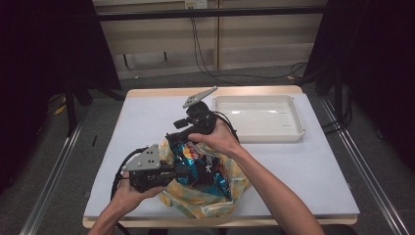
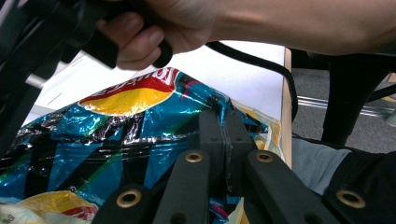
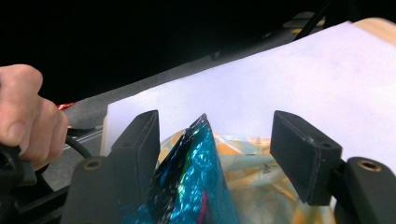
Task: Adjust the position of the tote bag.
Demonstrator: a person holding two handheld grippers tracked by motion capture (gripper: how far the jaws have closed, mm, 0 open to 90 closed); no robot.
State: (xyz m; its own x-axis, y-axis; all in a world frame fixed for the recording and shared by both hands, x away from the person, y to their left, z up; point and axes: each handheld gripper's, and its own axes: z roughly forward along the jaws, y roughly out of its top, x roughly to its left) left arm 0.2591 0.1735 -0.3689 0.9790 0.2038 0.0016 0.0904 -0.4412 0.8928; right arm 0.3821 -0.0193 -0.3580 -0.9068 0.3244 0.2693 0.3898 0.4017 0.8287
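A shiny blue chip bag (image 1: 205, 169) with a red and yellow logo lies half inside a yellow-orange plastic bag (image 1: 195, 201) at the table's front. From the left, my left gripper (image 1: 178, 171) comes in and is shut on the chip bag (image 2: 116, 126). In the left gripper view its jaws (image 2: 225, 135) pinch the foil edge. At the bag's far end my right gripper (image 1: 175, 133) stands open. In the right gripper view a corner of the chip bag (image 3: 196, 186) rises between the wide jaws (image 3: 215, 149), close to the left one, with the plastic bag (image 3: 261, 186) under it.
A white tray (image 1: 259, 137) sits at the back right of the white table top (image 1: 303, 166). A black cable (image 2: 261, 63) trails from the right gripper over the table. Dark curtains stand on both sides, with rails along the floor.
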